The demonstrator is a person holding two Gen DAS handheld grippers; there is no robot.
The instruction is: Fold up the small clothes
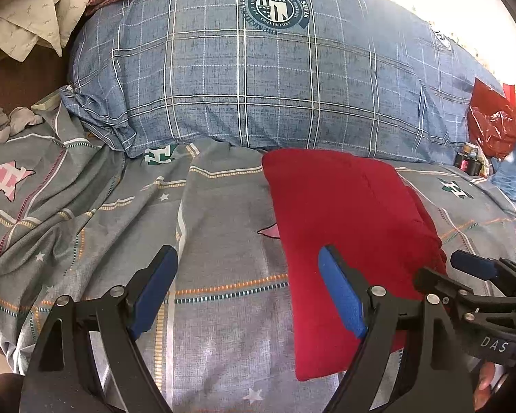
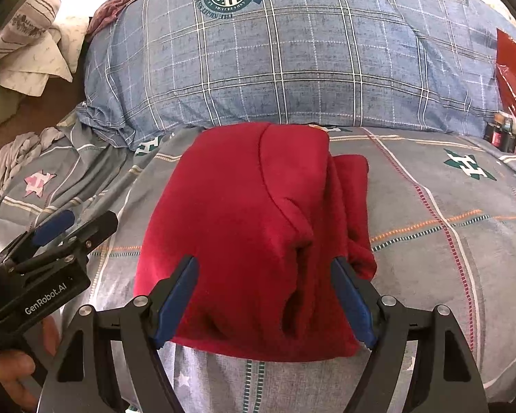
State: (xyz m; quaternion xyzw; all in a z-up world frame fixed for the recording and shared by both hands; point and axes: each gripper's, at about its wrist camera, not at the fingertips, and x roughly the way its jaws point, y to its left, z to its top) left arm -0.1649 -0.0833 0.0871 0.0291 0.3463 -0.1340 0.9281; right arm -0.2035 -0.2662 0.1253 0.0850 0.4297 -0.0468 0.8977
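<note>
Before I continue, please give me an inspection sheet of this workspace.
Surface: grey patterned bed sheet, wrinkled at the left.
Job's things: red garment, folded, lying flat.
Clutter: blue plaid pillow, red plastic bag, crumpled pale cloth.
Grippers: left gripper open, beside the garment; right gripper open, over its near edge, nothing held.
Cables: nothing seen.
Surroundings: small dark containers beside the bag.

Folded garment [image 2: 251, 234]: on the bedsheet [image 2: 447, 206], just in front of the large pillow [image 2: 292, 62]. Left gripper [image 2: 75, 227]: left of garment. Right gripper [image 2: 265, 296]: above garment's near edge. Plastic bag [image 2: 514, 79]: right of pillow. Crumpled cloth [image 2: 34, 58]: left of pillow.
</note>
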